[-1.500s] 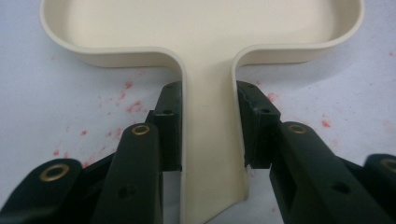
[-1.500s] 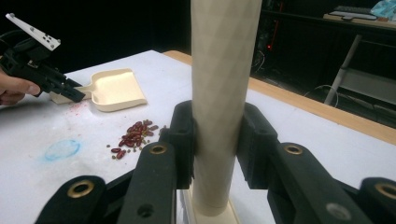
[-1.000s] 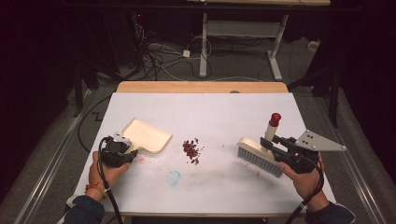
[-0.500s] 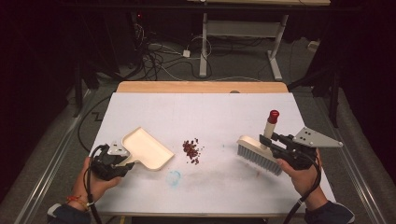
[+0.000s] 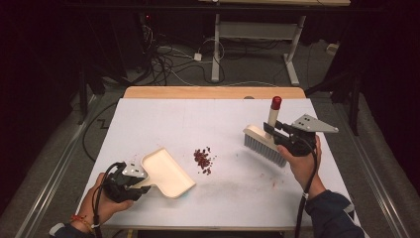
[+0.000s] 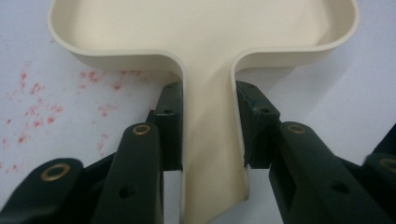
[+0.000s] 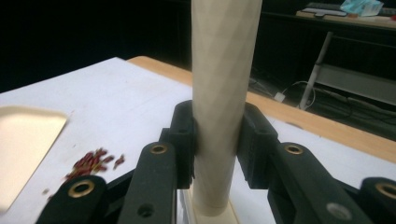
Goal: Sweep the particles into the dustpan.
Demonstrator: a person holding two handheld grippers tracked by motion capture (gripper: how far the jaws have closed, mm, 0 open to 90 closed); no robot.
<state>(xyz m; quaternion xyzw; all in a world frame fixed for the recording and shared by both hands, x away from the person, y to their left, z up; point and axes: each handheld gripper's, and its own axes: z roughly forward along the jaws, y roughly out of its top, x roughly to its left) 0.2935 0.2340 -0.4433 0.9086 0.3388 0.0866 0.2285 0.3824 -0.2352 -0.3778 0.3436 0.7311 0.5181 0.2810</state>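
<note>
A cream dustpan (image 5: 166, 172) lies on the white table (image 5: 163, 119) at the front left, its mouth toward a small pile of dark red bits (image 5: 203, 159). My left gripper (image 5: 132, 186) is shut on the dustpan's handle (image 6: 208, 140), one pad on each side. To the right of the pile a cream brush (image 5: 262, 144) with grey bristles and a red-capped handle hangs tilted just over the table. The right gripper (image 5: 274, 132) is shut on the brush handle (image 7: 223, 93). The pile (image 7: 91, 162) shows at the lower left of the right gripper view, beside the dustpan (image 7: 23, 149).
Faint red smears mark the table beside the dustpan (image 6: 37, 107) and near the front right (image 5: 273, 184). A wooden strip (image 5: 213, 92) edges the table's far side. Cables and a desk frame (image 5: 218, 44) lie on the floor beyond.
The left hand has pulled the dustpan toward the front edge and swung its mouth to face the pile. The right hand has shifted the brush slightly left, toward the pile.
</note>
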